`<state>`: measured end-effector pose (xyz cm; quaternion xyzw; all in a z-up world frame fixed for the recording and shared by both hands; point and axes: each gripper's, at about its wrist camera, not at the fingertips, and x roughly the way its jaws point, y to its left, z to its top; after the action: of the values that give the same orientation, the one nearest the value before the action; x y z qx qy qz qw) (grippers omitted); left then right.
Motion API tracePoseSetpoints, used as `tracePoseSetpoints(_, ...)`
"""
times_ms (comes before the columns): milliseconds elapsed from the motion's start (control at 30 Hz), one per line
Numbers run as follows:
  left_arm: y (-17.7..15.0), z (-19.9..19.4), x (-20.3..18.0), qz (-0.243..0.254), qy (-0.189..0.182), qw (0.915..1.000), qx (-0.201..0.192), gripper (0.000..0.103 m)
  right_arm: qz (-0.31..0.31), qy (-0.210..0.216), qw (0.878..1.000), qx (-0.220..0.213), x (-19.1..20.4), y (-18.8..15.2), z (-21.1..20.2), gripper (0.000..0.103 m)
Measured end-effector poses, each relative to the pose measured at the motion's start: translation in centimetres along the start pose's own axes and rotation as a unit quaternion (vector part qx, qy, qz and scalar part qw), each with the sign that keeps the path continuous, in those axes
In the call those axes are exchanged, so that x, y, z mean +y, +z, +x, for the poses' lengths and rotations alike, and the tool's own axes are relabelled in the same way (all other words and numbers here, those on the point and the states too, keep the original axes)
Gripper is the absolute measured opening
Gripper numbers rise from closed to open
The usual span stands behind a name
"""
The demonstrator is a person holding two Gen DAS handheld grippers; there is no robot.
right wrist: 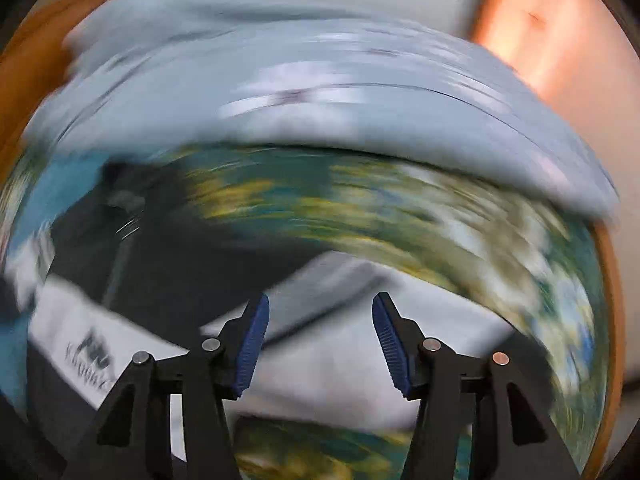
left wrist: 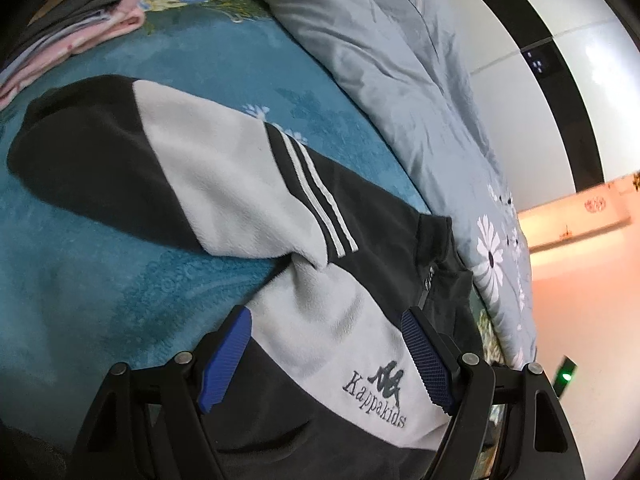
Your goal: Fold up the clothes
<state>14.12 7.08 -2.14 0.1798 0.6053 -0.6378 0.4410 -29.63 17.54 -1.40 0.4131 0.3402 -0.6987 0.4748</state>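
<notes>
Both tools, left tool (left wrist: 326, 344) and right tool (right wrist: 320, 340), hang released over the fleece jacket (left wrist: 224, 184) spread mid-frame on the bed (left wrist: 100, 280); folding seems barely begun, so next likely grip a sleeve (left wrist: 120, 152).

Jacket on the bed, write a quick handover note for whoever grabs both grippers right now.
Left gripper: open, holding nothing, poised over the jacket near its chest logo.
Right gripper: open, holding nothing, over the jacket's grey part; this view is motion-blurred, so details are unclear.
The black and grey jacket lies on the teal blanket, beside the grey quilt. One sleeve stretches out sideways.
Done: a stack of folded clothes sits at the far corner.
Left: the jacket does not look folded; bring the sleeve in, then fold the body.
</notes>
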Motion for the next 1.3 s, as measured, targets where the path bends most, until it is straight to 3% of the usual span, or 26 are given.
tracePoseSetpoints(67, 0.2, 0.2, 0.6, -0.019, -0.001, 0.9998, -0.001, 0.081, -0.07, 0.02, 0.997, 0.007, 4.2, 1.7, 2.1, 0.055)
tracePoseSetpoints(233, 0.2, 0.6, 0.7, -0.025, 0.003, 0.9997, -0.001, 0.081, -0.162, -0.035, 0.985, 0.038, 7.9, 4.8, 7.7, 0.055)
tracePoseSetpoints(333, 0.2, 1.0, 0.3, -0.013, 0.011, 0.9998, 0.004, 0.081, -0.139, -0.026, 0.987, 0.075, 6.8, 6.0, 10.2, 0.053)
tracePoseSetpoints(367, 0.2, 1.1, 0.2, -0.01, 0.014, 0.9998, 0.005, 0.081, -0.125, -0.011, 0.988, 0.09, 6.5, 6.1, 10.8, 0.038)
tracePoseSetpoints(433, 0.1, 1.4, 0.0, -0.005, 0.02, 0.9998, 0.009, 0.081, -0.118, 0.014, 0.988, 0.103, 6.6, 6.1, 11.1, 0.02)
tracePoseSetpoints(500, 0.1, 1.5, -0.3, 0.001, 0.024, 0.9996, 0.011, 0.081, -0.137, 0.011, 0.985, 0.099, 7.2, 6.0, 11.0, 0.008)
tracePoseSetpoints(633, -0.1, 1.2, -0.6, 0.014, 0.028, 0.9995, 0.012, 0.081, -0.15, -0.031, 0.987, 0.058, 6.7, 7.7, 10.2, 0.005)
tracePoseSetpoints(800, -0.1, 1.3, -0.3, 0.014, 0.037, 0.999, 0.021, 0.081, -0.06, -0.062, 0.994, 0.064, 5.0, 10.5, 12.0, 0.005)
tracePoseSetpoints(967, -0.1, 1.6, 0.2, 0.007, 0.044, 0.9984, 0.033, 0.081, -0.06, -0.077, 0.992, 0.076, 6.0, 9.7, 12.5, 0.01)
tracePoseSetpoints(1000, -0.1, 1.7, 0.3, 0.006, 0.046, 0.9983, 0.036, 0.081, -0.059, -0.075, 0.993, 0.074, 5.9, 9.5, 12.3, 0.017)
tracePoseSetpoints(1067, -0.1, 1.7, 0.3, 0.008, 0.05, 0.998, 0.038, 0.081, -0.057, -0.078, 0.994, 0.051, 5.3, 9.2, 10.5, 0.048)
tracePoseSetpoints(1100, -0.1, 1.8, 0.2, 0.01, 0.053, 0.9978, 0.039, 0.081, -0.052, -0.076, 0.995, 0.029, 4.8, 8.9, 9.1, 0.05)
tracePoseSetpoints(1200, -0.2, 1.8, 0.0, 0.017, 0.062, 0.9971, 0.041, 0.081, -0.021, -0.042, 0.999, -0.009, 2.9, 7.4, 5.1, 0.052)
tracePoseSetpoints(1300, -0.4, 1.7, -0.1, 0.019, 0.061, 0.997, 0.043, 0.081, 0.048, 0.014, 0.999, -0.019, -0.8, 3.3, 1.3, 0.059)
